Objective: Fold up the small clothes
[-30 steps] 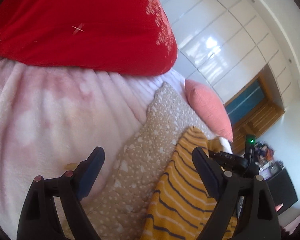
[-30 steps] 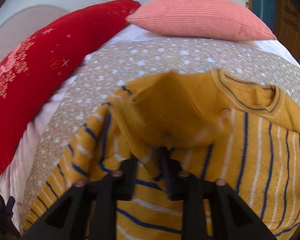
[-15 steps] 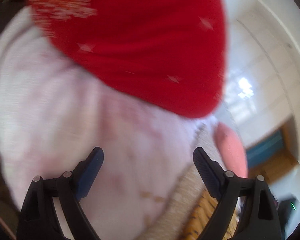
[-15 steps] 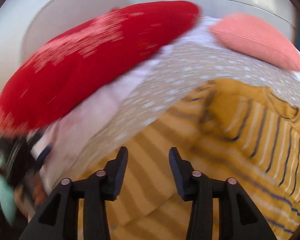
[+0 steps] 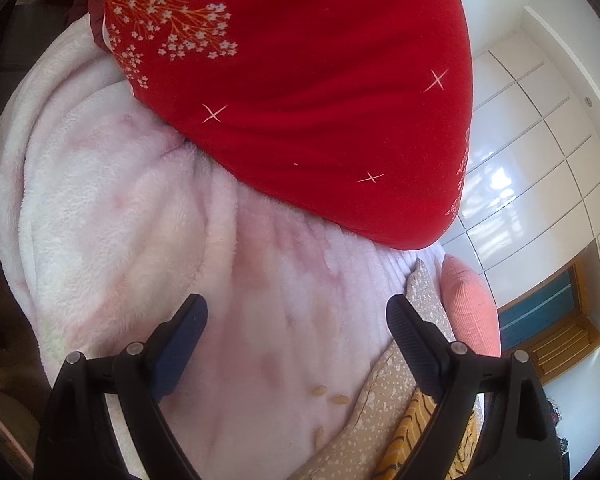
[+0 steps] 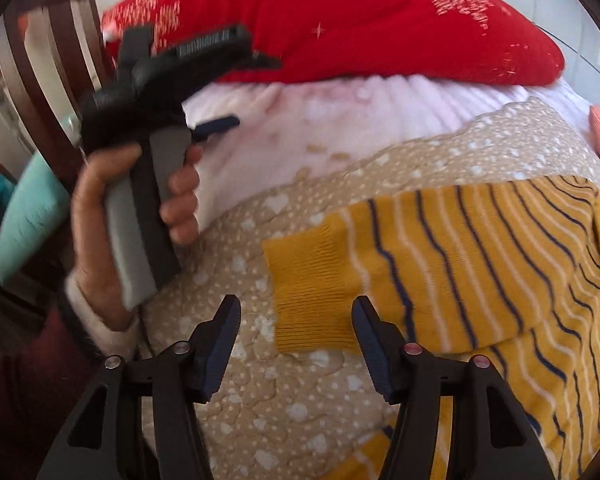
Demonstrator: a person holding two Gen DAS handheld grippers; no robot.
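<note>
A mustard-yellow sweater (image 6: 500, 264) with navy and white stripes lies on a tan spotted quilt (image 6: 300, 392). One sleeve is folded across, its ribbed cuff (image 6: 308, 296) just beyond my right gripper (image 6: 296, 312), which is open and empty. A corner of the sweater shows in the left wrist view (image 5: 416, 436) at the bottom right. My left gripper (image 5: 296, 316) is open and empty above a pink fleece blanket (image 5: 140, 264), away from the sweater. In the right wrist view a hand holds the left gripper (image 6: 204, 92) raised at the upper left.
A big red pillow (image 5: 308, 80) lies on the pink blanket at the back. A salmon pillow (image 5: 468, 308) lies to the right. A teal cushion (image 6: 32, 208) and a dark striped headboard (image 6: 52, 80) stand at the left. White wardrobe doors (image 5: 540, 152) are behind.
My right gripper let go of the sweater sleeve, opened and swung left toward the cuff. My left gripper swung away from the sweater to face the pink blanket and red pillow.
</note>
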